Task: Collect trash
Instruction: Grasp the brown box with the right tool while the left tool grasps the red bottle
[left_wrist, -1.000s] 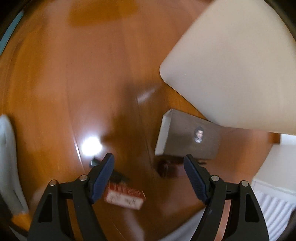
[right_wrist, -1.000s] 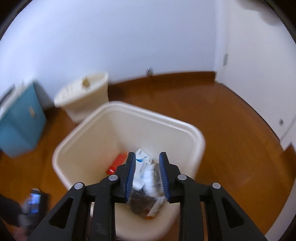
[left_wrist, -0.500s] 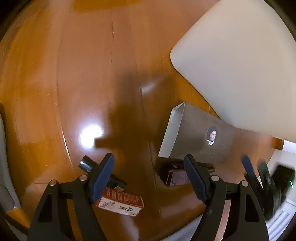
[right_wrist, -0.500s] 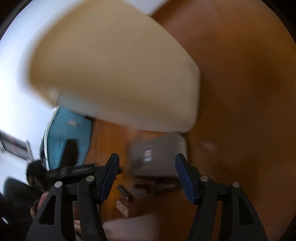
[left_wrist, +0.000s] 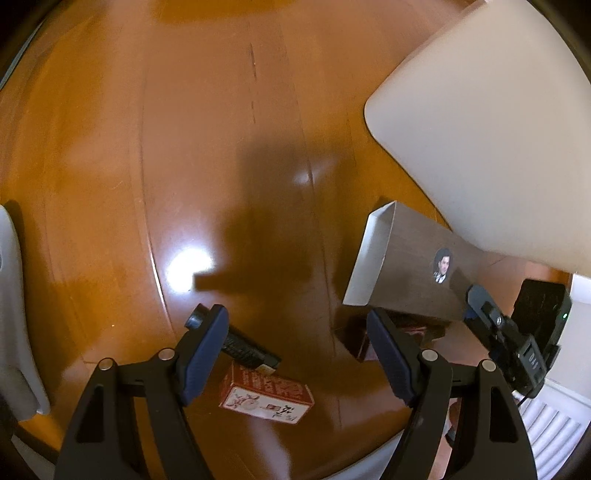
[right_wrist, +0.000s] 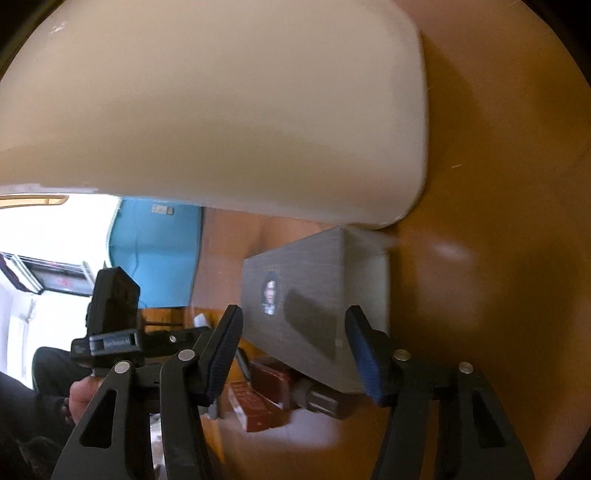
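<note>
Blue-padded left claw (left_wrist: 295, 354) and right claw (right_wrist: 293, 349) both gape wide, grasping nothing, above the glossy orange-brown wooden floor (left_wrist: 147, 147); grey cardboard box (left_wrist: 410, 273) mid-right, cream plastic bin (left_wrist: 498, 129) upper right.

Cream bin (left_wrist: 491, 122), grey wood-grain box (left_wrist: 413, 273), red-and-white carton (left_wrist: 266, 397), glossy orange-brown floor (left_wrist: 147, 147).

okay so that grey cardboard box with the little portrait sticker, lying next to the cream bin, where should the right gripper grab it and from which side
Judging by its pose, grip the grey cardboard box with the portrait sticker across its narrow width, near the white open end. Come from above with the right gripper, which is open with a finger on either side of it. The far end sits against the cream plastic bin, and small red cartons crowd beneath it.
</note>
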